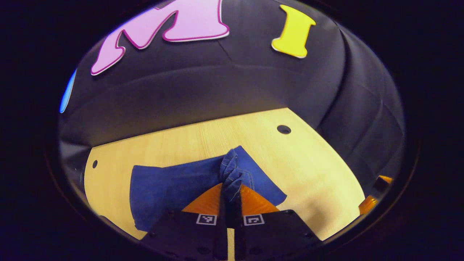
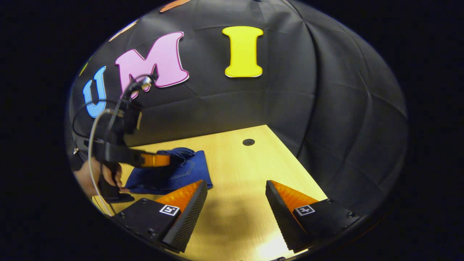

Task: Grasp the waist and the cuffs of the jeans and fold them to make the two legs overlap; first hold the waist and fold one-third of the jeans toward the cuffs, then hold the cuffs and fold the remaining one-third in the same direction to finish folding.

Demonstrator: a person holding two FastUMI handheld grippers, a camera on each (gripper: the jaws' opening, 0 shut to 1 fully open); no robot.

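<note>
The pale wooden bench (image 2: 239, 203) carries the folded blue denim jeans (image 1: 170, 185) near its back left corner. The left tool (image 1: 231, 188) pinches a bunched fold of the jeans between both fingers, lifted. The right tool (image 2: 235, 203) hangs wide apart above bare bench beside them.

Right gripper (image 2: 236, 188): fingers spread wide above the table (image 2: 235, 217).
Jeans (image 2: 174, 174): far left, the left gripper (image 2: 165, 159) over them.

Both views low over the table (image 2: 235, 224), wallward; shared jeans (image 1: 170, 185), perhaps nearer leftward.
</note>
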